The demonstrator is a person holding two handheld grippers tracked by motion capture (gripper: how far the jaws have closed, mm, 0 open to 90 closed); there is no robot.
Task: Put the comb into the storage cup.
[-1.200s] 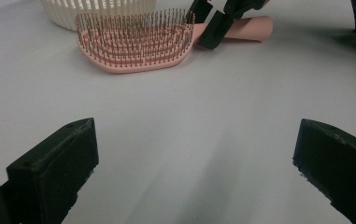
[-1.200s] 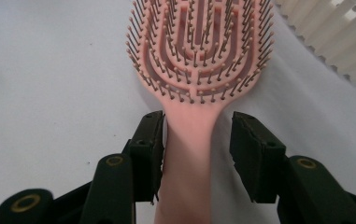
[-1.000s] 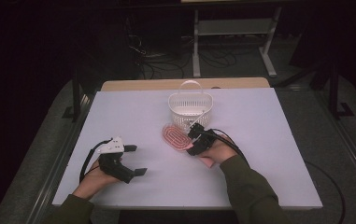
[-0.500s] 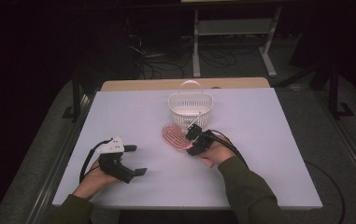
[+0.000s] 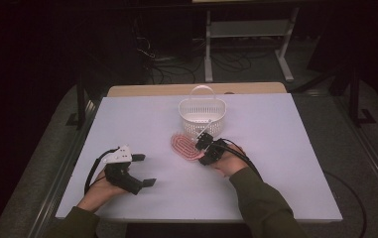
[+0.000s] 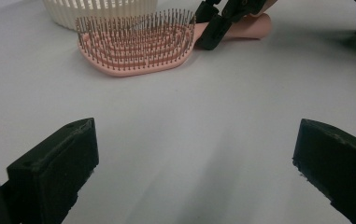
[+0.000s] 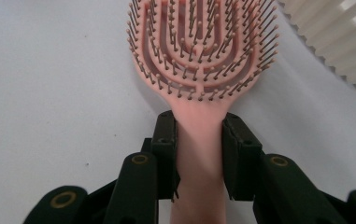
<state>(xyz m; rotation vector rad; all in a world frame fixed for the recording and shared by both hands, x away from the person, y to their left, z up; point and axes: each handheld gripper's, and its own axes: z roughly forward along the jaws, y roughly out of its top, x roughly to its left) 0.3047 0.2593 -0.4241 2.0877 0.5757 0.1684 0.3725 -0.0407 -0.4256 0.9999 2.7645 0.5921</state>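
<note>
A pink hairbrush lies bristles-up on the pale table, just in front of a white slatted basket that stands near the table's far middle. The brush head is an oval of open, looping ribs, each rib set with thin dark pins that end in small rounded tips; the ribs curve in nested U-shapes that narrow toward a smooth, solid pink handle. In the left gripper view the head sits flat on the table with the pins standing upright, and the basket's ribbed wall rises right behind it; whether the brush touches the basket is hard to judge from these angles.

The right gripper has its two black jaws clamped on the handle just below the head, one jaw pressed to each side of the pink stem, as the right gripper view shows plainly. The person's right hand holds it from the near side, a dark green sleeve trailing back toward the table's edge.

The left gripper rests at the near left of the table, well apart from the brush, its jaws spread wide with nothing between them but bare tabletop.
</note>
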